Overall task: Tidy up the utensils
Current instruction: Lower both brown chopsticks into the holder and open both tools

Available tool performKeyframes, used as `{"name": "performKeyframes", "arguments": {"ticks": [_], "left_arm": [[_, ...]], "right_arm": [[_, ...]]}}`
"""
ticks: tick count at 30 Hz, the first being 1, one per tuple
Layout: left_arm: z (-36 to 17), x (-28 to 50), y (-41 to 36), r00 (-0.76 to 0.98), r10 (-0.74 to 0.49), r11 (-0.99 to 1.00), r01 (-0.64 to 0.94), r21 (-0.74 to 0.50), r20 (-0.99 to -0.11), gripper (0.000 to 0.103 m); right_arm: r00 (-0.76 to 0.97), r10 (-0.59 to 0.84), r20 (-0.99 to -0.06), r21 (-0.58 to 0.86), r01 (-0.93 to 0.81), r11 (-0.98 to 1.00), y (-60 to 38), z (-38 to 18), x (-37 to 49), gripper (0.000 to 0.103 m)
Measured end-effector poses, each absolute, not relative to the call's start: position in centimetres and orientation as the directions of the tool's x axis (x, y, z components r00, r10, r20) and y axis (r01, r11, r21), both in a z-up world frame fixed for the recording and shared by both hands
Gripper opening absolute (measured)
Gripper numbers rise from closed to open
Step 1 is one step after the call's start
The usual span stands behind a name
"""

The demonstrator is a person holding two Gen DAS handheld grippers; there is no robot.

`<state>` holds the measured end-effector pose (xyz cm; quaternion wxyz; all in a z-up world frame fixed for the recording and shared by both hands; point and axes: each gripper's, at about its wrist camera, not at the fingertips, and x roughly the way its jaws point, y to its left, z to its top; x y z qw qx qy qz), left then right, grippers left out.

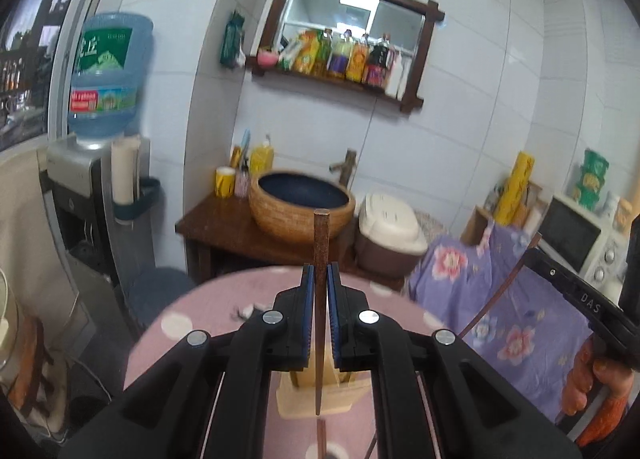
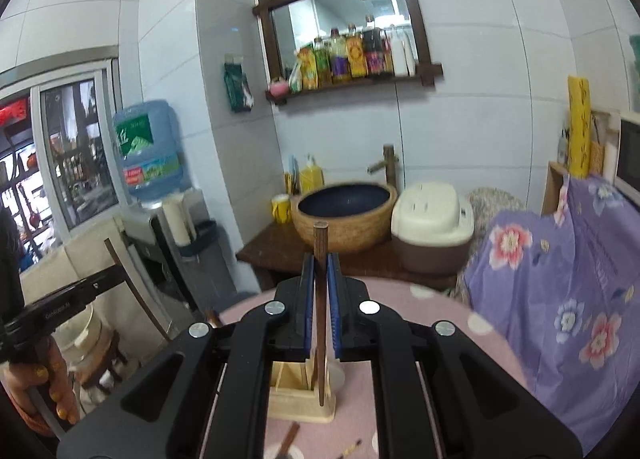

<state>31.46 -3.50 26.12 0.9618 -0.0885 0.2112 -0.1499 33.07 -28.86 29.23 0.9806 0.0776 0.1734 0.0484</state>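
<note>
Chopstick (image 1: 321, 259) stands upright in the left claw (image 1: 321, 315), clamped; right claw (image 2: 320, 307) grips another chopstick (image 2: 320, 259), both above the wooden holder (image 2: 300, 399) at 6 o'clock, probably for dropping in.

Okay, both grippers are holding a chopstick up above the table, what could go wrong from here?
1. Each chopstick is pinched only at mid-length: the left gripper holds the left chopstick and the right gripper holds the right chopstick upright, so either could pivot or slip in the jaws.
2. The wooden holder below looks narrow, so a tilted tip may miss it or tip it over.
3. The two grippers work close together and could collide.
</note>
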Motion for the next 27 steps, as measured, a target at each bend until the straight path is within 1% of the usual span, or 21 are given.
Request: {"name": "performKeyframes", "arguments": {"ticks": [3, 5, 7, 11, 14, 16, 21, 23, 27], "left_arm": [[27.0, 33.6, -4.0, 0.868, -0.313, 0.939, 0.221, -0.264, -0.385, 0.008], [26.2, 34.8, -4.9, 0.873, -0.294, 0.946, 0.208, -0.248, -0.390, 0.008], [24.8, 35.6, -5.4, 0.869, -0.287, 0.950, 0.203, -0.239, -0.403, 0.008], [20.2, 36.9, -6.0, 0.833, -0.289, 0.950, 0.186, -0.252, -0.472, 0.008], [17.1, 37.0, -6.7, 0.823, -0.265, 0.960, 0.175, -0.220, -0.503, 0.008], [15.3, 37.1, -6.9, 0.807, -0.270, 0.959, 0.175, -0.224, -0.526, 0.008], [12.3, 37.6, -7.1, 0.769, -0.277, 0.958, 0.173, -0.231, -0.575, 0.008], [11.5, 37.7, -7.1, 0.764, -0.276, 0.958, 0.169, -0.232, -0.583, 0.006], [10.6, 37.7, -7.3, 0.747, -0.287, 0.955, 0.178, -0.236, -0.600, 0.006]], "right_arm": [[0.939, 0.110, -0.327, 0.170, -0.056, 0.984, -27.9, 30.3, 35.0, 0.008], [0.936, 0.109, -0.334, 0.164, -0.056, 0.985, -27.3, 29.5, 35.9, 0.008], [0.926, 0.114, -0.361, 0.157, -0.060, 0.986, -26.6, 27.6, 36.8, 0.008], [0.894, 0.121, -0.432, 0.149, -0.062, 0.987, -25.6, 22.5, 38.4, 0.008], [0.876, 0.123, -0.466, 0.154, -0.056, 0.986, -25.4, 19.6, 38.9, 0.008], [0.866, 0.129, -0.482, 0.158, -0.059, 0.986, -25.2, 18.2, 39.2, 0.008], [0.854, 0.124, -0.505, 0.154, -0.052, 0.987, -24.7, 16.0, 39.6, 0.008], [0.854, 0.116, -0.506, 0.145, -0.049, 0.988, -24.6, 15.5, 39.7, 0.008], [0.848, 0.116, -0.517, 0.154, -0.041, 0.987, -24.7, 14.5, 40.0, 0.008]]}}
